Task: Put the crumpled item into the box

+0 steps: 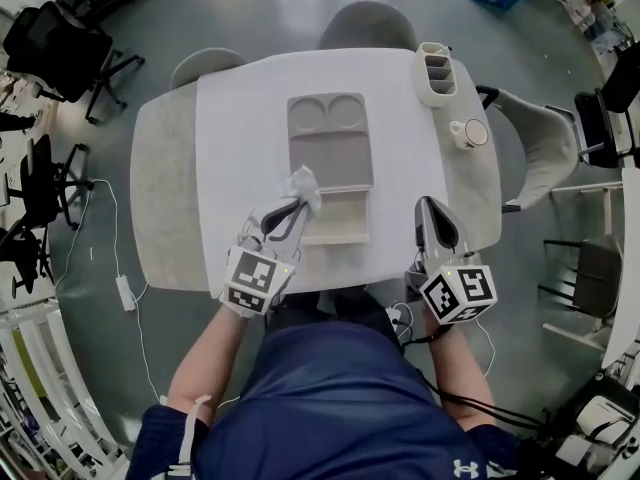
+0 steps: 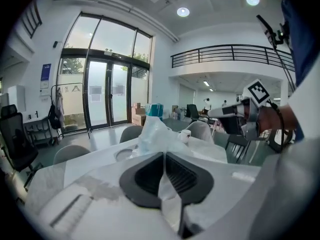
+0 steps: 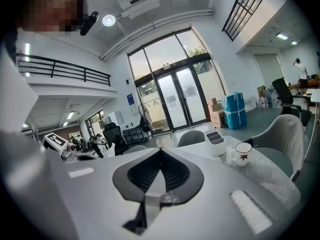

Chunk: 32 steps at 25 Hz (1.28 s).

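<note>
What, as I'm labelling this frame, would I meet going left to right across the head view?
Black chair → left gripper, jaws shut on the crumpled item → tray → organiser → cup. The right gripper overlaps the last two, so it is left out.

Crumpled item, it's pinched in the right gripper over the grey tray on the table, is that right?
Not quite. The crumpled item is pinched in the left gripper, not the right, over the grey tray on the table. The left gripper view shows it between the shut jaws; the right gripper is shut on nothing.
</note>
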Tool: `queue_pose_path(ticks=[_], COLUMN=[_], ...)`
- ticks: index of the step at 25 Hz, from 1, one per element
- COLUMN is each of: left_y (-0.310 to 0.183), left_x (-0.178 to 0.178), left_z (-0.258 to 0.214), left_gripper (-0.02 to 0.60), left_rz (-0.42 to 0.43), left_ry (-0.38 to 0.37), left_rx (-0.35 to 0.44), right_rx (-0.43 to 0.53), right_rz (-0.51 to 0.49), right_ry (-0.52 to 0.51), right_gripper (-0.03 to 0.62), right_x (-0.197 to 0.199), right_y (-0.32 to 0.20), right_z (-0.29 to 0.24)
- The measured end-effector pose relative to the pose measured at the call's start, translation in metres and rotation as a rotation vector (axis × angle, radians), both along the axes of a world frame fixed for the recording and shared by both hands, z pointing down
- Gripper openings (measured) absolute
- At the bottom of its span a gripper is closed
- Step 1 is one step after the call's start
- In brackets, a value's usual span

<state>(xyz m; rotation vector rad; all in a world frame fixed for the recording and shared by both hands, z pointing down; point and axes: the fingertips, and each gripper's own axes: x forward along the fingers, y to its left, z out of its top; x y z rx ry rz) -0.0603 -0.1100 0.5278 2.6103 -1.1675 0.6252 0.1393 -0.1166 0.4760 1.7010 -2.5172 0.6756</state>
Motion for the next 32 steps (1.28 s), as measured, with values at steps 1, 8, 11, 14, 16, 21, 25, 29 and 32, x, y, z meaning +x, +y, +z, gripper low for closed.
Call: queue_pose_path(ticks=[1,8,11,14,16,21,25,29,32], left_y=[-0.001,-0.001,0.003,0.011,0.014,0.022,0.027,0.032,0.033], left_x=[0.003,0.025,0.030,0.033,0.036,0.044,0.050,0.057,0.062], left_z=[0.005,0.041,0.058,0.081,0.094,0.120,0.137,0.152,0.160], left_gripper=[0.016,0.015,0.016,0.017,0.016,0.017,0.017,0.017,0.017], left_rz=[0.011,0.108,0.156,0.185,0.207,0.268,0.315,0.370,0.399], left_ry=[-0.013,-0.086,-0.130,-0.161,-0.184,-0.242,-0.293,-0.354,-0.392], left_rx=[-0.003,-0.056,-0.091,-0.155,-0.191,-0.253,-0.297,-0.325,-0.331], right_rx=[-0.005,-0.034,-0.038,-0.044,-0.051,-0.062,-0.065,-0.076,-0.082], right_rz=[0.003,0.036,0.049,0.060,0.065,0.074,0.078,0.086,0.088], right_ry=[-0.001,-0.016,-0.016,-0.016,-0.017,-0.022,-0.021,-0.020,-0.022], right_gripper=[0.002,0.002,0.002,0.002,0.002,0.002,0.002,0.002,0.002], right_x=[0.001,0.010,0.013,0.015,0.016,0.018,0.019,0.022,0.023], right_y=[0.001,0.004,0.004,0.005,0.007,0.010,0.011,0.015,0.018], right_z=[0.001,0.010,0.011,0.012,0.014,0.018,0.019,0.022,0.025])
